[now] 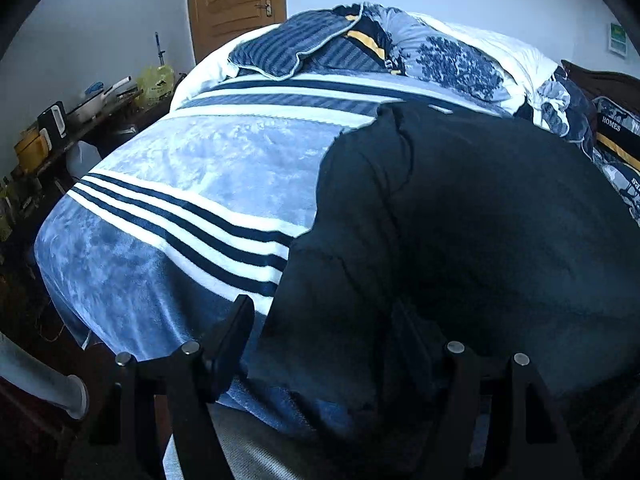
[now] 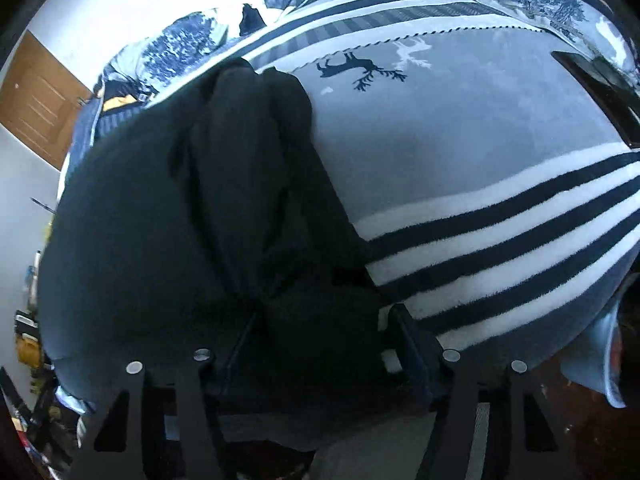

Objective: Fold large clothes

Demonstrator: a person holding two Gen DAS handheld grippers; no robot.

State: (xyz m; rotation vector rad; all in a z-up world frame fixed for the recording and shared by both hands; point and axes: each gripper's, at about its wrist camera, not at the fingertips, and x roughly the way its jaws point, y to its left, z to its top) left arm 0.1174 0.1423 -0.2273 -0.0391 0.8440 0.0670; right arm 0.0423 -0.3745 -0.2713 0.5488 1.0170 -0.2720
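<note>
Coat [image 1: 460,220]: laid on bed [image 1: 180,168], under both grippers, lengthwise away from them.
Left gripper [image 1: 320,344]: held wide, nothing pinched.
Right gripper [image 2: 316,344]: held wide over cloth.

A bedroom in a home is shown. Most of both views is filled by a bed [image 1: 120,264] covered with a blue fleece blanket [image 1: 224,168] banded in white and navy stripes and printed with deer [image 2: 360,68]. Pillows [image 1: 288,44] and a tree-patterned quilt [image 1: 452,60] are heaped at its far end. A panelled wooden door [image 1: 236,4] is set in a plain white wall [image 1: 100,28], and a cluttered side table [image 1: 80,120] with household odds and ends is seen beside the bed.
</note>
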